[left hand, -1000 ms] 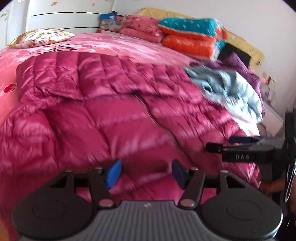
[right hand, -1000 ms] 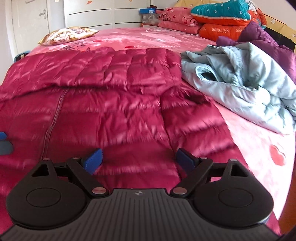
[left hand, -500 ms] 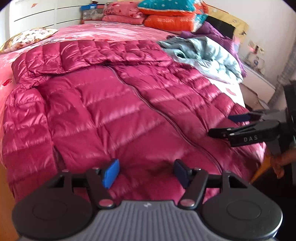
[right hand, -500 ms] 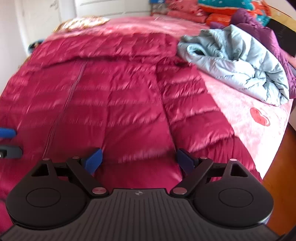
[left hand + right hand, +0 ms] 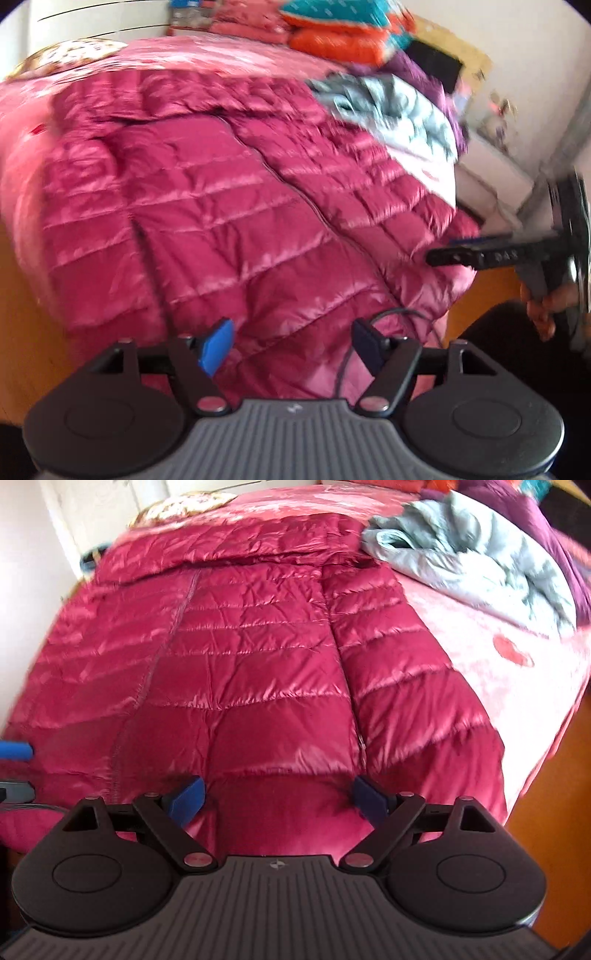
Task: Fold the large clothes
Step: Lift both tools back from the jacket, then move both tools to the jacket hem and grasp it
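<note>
A large magenta quilted down coat (image 5: pixel 229 206) lies spread flat on the bed, zip running down its middle; it also fills the right wrist view (image 5: pixel 258 657). My left gripper (image 5: pixel 291 345) is open and empty above the coat's near hem. My right gripper (image 5: pixel 275 799) is open and empty above the hem further right; it also shows in the left wrist view (image 5: pixel 469 251), side on at the coat's right edge. The left gripper's blue fingertips (image 5: pixel 14 749) show at the left edge of the right wrist view.
A crumpled pale grey-blue jacket (image 5: pixel 472 554) and a purple garment (image 5: pixel 554 528) lie on the pink bedspread (image 5: pixel 480 635) at the right. Stacked folded bedding (image 5: pixel 340 33) and a patterned pillow (image 5: pixel 70 55) sit at the far end. Orange floor (image 5: pixel 554 794) lies beside the bed.
Both grippers have pulled back toward the foot of the bed and risen, so the coat's near hem and the bed edge now show. Both stay open and empty.
</note>
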`<state>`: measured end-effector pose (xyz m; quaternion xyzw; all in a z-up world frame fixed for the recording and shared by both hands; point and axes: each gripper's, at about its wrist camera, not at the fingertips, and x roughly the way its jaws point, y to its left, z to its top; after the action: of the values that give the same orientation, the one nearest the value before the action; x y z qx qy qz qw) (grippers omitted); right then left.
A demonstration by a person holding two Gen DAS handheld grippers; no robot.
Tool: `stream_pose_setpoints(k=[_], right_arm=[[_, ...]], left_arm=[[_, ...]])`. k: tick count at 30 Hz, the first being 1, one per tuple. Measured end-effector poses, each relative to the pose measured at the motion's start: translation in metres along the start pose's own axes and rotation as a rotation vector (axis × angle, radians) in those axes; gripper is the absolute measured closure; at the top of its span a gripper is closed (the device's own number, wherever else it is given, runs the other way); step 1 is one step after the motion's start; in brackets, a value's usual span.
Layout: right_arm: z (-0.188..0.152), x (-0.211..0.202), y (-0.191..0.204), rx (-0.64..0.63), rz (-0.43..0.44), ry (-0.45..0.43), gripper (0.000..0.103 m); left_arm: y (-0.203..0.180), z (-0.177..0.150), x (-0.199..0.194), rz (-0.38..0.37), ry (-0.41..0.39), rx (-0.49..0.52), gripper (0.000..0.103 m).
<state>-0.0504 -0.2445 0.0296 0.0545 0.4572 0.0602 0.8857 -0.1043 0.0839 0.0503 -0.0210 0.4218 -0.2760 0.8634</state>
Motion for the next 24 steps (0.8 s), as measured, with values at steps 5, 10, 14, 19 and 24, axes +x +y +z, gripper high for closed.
stream_pose_setpoints(k=[5,10,14,19,24], right_arm=[[-0.014,-0.045,-0.036,0.122,-0.003,-0.115,0.0],[-0.025,-0.072,-0.078,0.259,-0.016,-0.21,0.0],[-0.026,-0.073,-0.107,0.316,-0.048,-0.235,0.0],[-0.025,-0.061,-0.13,0.395,-0.023,-0.236,0.0],[-0.023,-0.04,-0.135,0.398,-0.006,-0.226,0.0]], left_arm=[[0.026,-0.002,-0.037,0.032,-0.106,-0.163,0.024],[0.059,0.0,-0.046,0.128,-0.133,-0.321,0.021],[0.083,-0.005,-0.043,0.188,-0.119,-0.418,0.021],[0.099,-0.016,-0.031,0.115,-0.06,-0.533,0.021],[0.096,-0.024,-0.013,0.084,0.008,-0.553,0.02]])
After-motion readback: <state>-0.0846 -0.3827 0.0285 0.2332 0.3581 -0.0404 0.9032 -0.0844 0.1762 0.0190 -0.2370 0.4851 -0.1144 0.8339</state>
